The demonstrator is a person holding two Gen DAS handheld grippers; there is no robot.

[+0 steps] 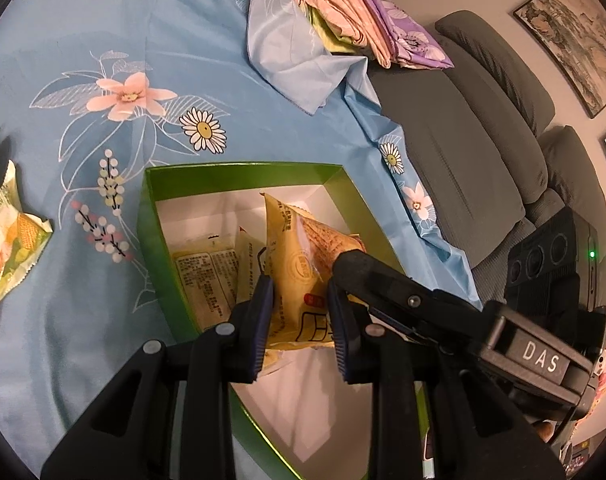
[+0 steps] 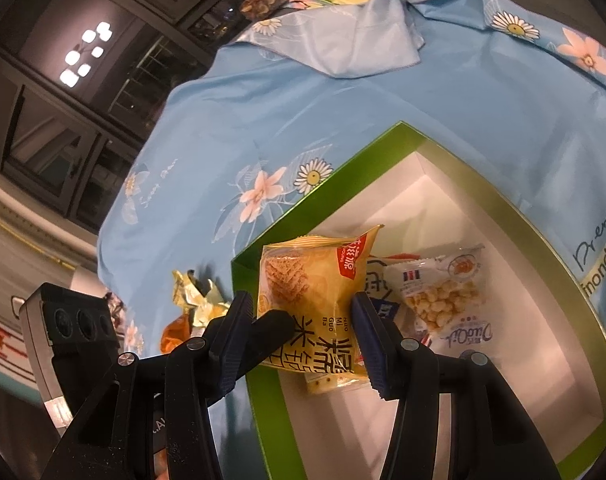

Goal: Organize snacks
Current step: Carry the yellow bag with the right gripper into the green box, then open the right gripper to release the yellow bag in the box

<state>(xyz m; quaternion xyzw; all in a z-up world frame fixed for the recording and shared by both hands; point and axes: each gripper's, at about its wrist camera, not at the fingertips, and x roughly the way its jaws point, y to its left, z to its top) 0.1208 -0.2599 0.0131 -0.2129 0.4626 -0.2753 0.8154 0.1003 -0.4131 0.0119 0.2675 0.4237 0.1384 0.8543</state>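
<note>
1. While the left tongs (image 1: 301,320) are clenching the yellow crinkly plastic snack packet (image 1: 303,264) between blue ribbed pads over the green cardboard box with a white interior (image 1: 159,248), the right tongs (image 2: 303,336) are gaping wide around that same packet, with one finger of the left tongs lying between their pads; whether the right pads are touching the wrapper cannot be told.
2. Other packets are lying flat in the box: a pale yellow one with printed text (image 1: 207,280) and a clear bag of small round puffs (image 2: 443,300).
3. Loose crumpled wrappers (image 1: 15,236) are lying on the blue floral cloth covering the tabletop (image 1: 143,40), outside the box wall.
4. Folded pink, purple and blue fabrics (image 1: 343,16) are piling up at the far edge, beside a grey sofa (image 1: 483,140).
5. The held packet is standing tilted, its long axis running away from the left tongs, serrated end pointing up.
</note>
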